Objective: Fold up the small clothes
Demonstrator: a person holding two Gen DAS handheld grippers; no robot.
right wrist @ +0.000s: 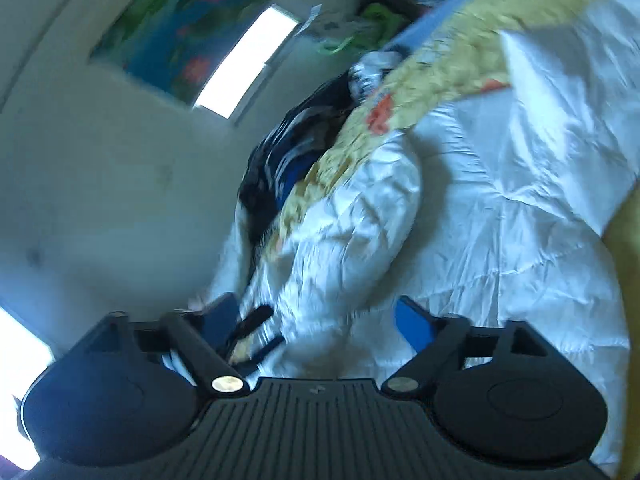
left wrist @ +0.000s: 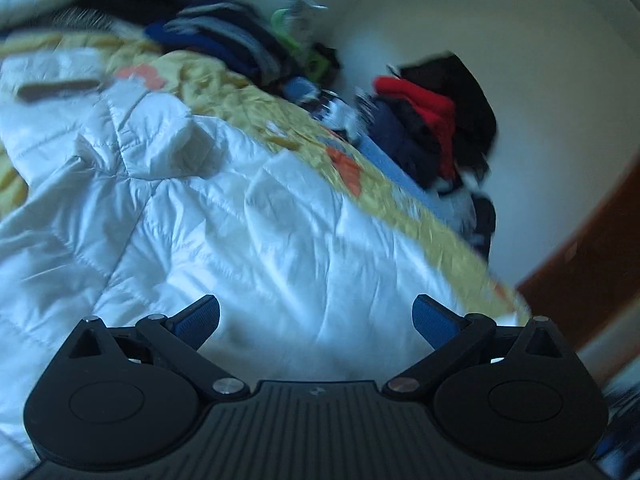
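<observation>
Left wrist view: white quilted jacket (left wrist: pixel 248 216) lies spread on the yellow bedspread (left wrist: pixel 224 84). Left hand-held gripper (left wrist: pixel 316 316) stands wide, empty. Right hand-held gripper (right wrist: pixel 316 320) is part-open above a sleeve (right wrist: pixel 352 232), gripping nothing. Advise pinching the sleeve cuff before folding inward.

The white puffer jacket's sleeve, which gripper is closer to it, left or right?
Right. The right gripper has the sleeve running down between its open fingers. The left gripper hovers open over the jacket's body, apart from the sleeve.
</observation>
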